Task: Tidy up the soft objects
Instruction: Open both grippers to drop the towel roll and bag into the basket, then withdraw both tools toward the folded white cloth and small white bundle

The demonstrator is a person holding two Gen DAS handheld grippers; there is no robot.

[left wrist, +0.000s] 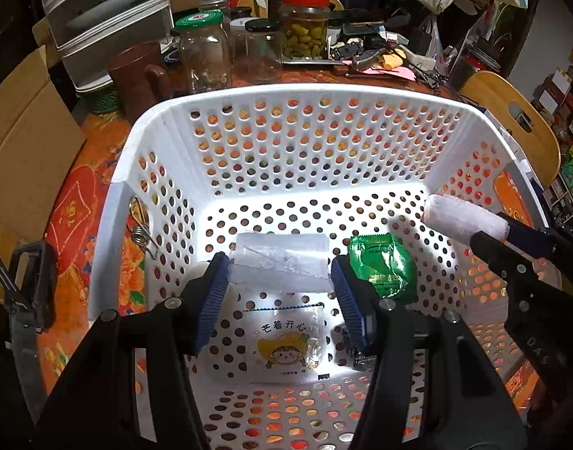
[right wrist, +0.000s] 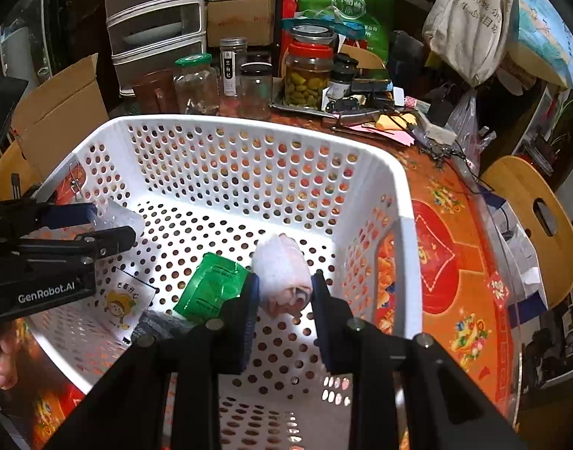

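Both grippers point steeply down, side by side. The left gripper point(left wrist: 280, 288) has its blue pads pressed on a clear packet point(left wrist: 282, 262). The right gripper point(right wrist: 284, 300) is clamped on a white roll point(right wrist: 282, 266).

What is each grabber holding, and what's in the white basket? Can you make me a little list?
Left gripper: shut on a clear plastic packet
Right gripper: shut on a rolled white cloth
White basket: on the orange patterned table
Lying on the basket floor: green packet, white cartoon packet
Behind the basket: glass jars
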